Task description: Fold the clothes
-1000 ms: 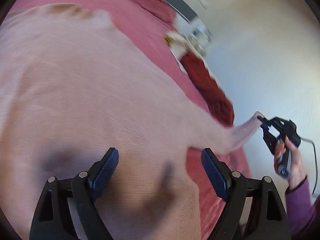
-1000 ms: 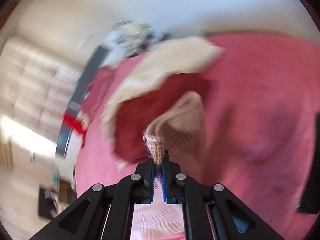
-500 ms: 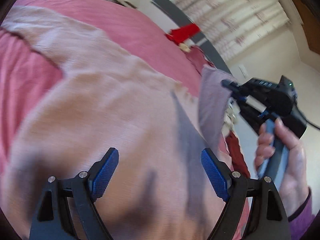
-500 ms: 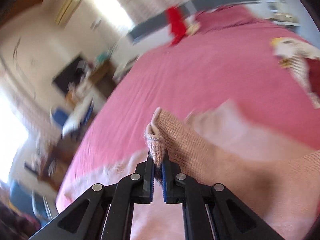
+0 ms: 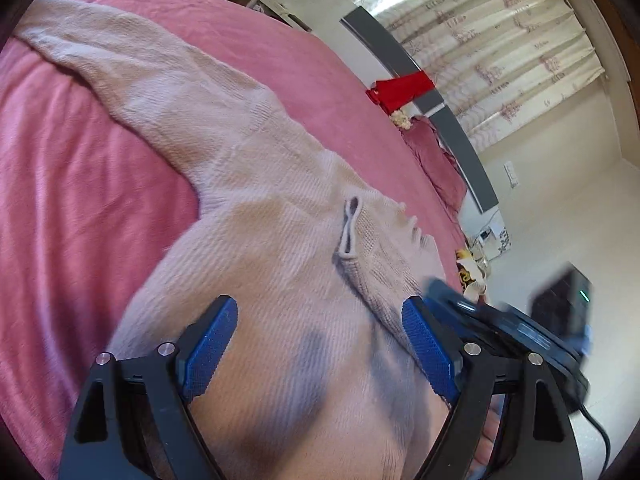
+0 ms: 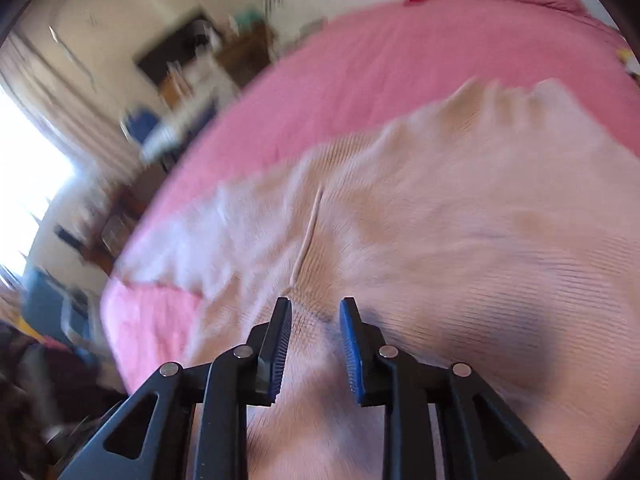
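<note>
right gripper (image 5: 516, 332): motion-blurred | sweater (image 5: 280, 240): hem cut off

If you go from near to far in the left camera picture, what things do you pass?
Left tongs → pale pink sweater → pink bedspread → red cloth → curtains.
</note>
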Demonstrator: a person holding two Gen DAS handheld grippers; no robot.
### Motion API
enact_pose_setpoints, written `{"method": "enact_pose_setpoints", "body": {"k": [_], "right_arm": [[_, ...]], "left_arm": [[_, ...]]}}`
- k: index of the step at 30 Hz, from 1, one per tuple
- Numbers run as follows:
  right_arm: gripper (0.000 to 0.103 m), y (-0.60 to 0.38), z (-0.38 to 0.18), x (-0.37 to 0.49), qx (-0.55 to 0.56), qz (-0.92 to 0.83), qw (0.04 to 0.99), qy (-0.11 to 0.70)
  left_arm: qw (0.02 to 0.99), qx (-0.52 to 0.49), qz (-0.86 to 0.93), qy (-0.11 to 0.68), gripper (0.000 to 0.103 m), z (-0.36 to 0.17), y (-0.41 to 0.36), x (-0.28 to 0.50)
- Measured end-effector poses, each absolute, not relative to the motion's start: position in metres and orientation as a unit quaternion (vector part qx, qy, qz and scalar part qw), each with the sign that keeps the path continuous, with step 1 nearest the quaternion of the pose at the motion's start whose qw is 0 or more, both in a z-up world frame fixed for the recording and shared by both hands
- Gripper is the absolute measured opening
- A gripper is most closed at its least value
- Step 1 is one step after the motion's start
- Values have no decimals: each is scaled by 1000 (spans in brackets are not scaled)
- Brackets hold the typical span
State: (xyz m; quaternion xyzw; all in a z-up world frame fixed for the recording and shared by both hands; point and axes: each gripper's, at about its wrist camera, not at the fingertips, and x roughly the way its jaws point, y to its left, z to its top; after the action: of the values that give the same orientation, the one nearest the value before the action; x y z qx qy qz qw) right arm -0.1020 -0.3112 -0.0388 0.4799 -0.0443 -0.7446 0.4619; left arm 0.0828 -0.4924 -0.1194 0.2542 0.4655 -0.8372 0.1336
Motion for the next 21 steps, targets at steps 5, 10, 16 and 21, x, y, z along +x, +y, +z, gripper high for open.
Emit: {"method": "enact_pose_setpoints", "body": {"k": [5,10,16,21], "right_arm": [[28,-183,-32,-129,450,-802,383,-83],[30,-75,-75,-142,504,-765,344,-205],[30,-27,-110,-141,520,-736,314,-299],[24,4,-106,-144,460,-810,193,-309]], "left_arm": [[128,279,-850,428,85,-115,-488,32],[150,304,-847,409,85,-121,-492,-19],[132,308,-860,386,85,-121,-482,-34],[149,358,-865,319,80,-117,-466,-41]]}}
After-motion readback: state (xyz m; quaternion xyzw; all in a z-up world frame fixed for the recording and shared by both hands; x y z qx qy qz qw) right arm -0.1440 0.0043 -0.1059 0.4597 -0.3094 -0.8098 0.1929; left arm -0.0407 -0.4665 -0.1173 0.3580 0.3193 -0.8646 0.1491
